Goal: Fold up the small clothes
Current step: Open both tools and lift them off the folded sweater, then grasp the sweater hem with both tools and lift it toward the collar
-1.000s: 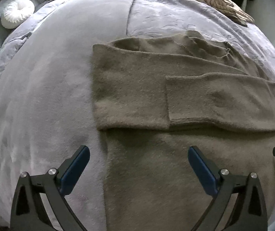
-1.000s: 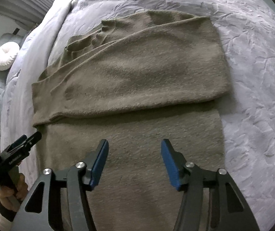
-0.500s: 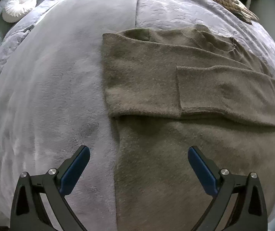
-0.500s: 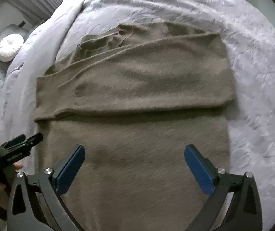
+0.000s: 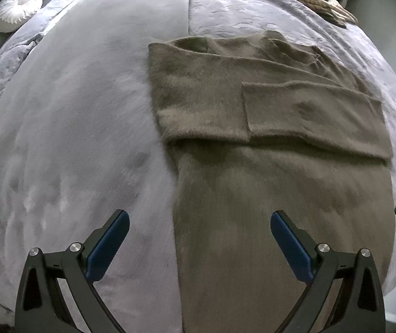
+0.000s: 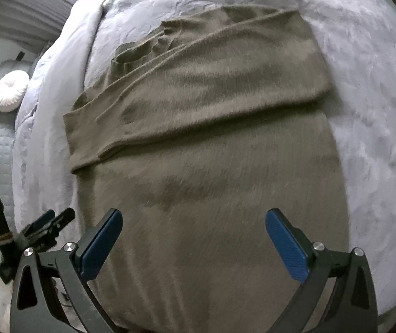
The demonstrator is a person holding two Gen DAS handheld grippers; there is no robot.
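The right gripper (image 6: 193, 242), half-closed a second earlier, is now spread wide above the sweater (image 6: 214, 183); the left gripper (image 5: 199, 242) is kept released.

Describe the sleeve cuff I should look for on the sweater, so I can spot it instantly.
Start at the grey bedspread and find the olive-brown sweater lying flat on it. Two sleeves are folded across its chest. The cuff is the short straight edge ending mid-chest on the top sleeve; the other sleeve beneath runs on towards the sweater's side edge.
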